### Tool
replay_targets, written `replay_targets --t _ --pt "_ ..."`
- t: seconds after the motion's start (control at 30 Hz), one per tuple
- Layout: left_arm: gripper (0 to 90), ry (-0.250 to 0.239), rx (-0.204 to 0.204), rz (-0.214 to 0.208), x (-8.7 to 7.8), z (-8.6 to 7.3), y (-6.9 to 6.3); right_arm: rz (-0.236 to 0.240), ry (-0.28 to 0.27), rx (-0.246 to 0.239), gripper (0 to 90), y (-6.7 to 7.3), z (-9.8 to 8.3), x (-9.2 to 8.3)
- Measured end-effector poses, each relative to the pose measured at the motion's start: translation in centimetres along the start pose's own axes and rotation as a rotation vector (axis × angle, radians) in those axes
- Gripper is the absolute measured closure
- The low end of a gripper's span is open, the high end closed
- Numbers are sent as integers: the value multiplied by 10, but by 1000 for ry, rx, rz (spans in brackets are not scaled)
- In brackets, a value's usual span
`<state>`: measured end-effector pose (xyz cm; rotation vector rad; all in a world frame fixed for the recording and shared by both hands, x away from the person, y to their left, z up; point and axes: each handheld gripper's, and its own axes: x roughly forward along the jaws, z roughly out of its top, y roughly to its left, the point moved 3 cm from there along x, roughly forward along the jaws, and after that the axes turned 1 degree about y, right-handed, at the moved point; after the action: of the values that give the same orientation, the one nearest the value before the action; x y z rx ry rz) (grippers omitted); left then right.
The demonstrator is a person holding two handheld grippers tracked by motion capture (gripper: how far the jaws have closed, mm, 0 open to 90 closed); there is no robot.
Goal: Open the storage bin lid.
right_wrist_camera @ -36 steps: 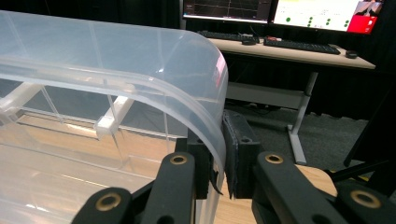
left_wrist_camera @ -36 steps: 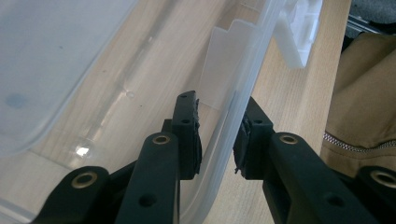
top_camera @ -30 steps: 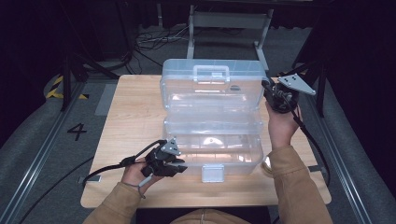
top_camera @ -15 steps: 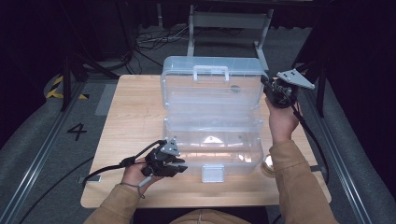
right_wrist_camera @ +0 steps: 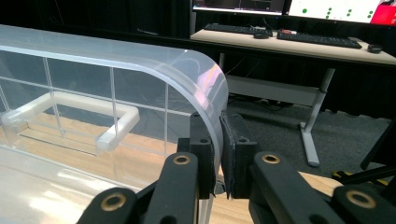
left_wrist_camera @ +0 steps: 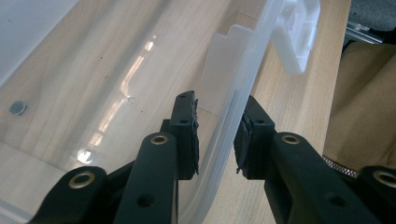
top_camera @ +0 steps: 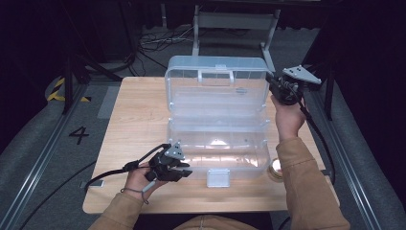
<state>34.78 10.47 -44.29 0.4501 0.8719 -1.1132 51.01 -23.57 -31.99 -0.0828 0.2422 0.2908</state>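
Clear plastic, the open box (top_camera: pixel 218 129) sits mid-tabletop (top_camera: pixel 139 120), lid raised, white latch at its front. My left gripper (top_camera: pixel 179 171) fingers straddle the base's front wall, part open, pads apart from it. My right gripper (top_camera: pixel 274 85) fingers pinch the lid's rim.

Table lit from above, surroundings dark; glare on clear plastic.
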Motion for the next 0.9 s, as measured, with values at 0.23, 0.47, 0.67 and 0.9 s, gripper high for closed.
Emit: replay_targets --t 0.23,0.47,0.67,0.9 --pt "721 -1 2 0 0 0 0 8 10 13 845 -2 1 7" --pt "721 -2 3 0 0 0 0 18 26 26 847 -5 2 16" --pt "721 -3 3 2 0 0 0 25 37 36 848 -8 2 22" --pt "722 -6 10 3 0 0 0 33 47 33 847 -11 2 30"
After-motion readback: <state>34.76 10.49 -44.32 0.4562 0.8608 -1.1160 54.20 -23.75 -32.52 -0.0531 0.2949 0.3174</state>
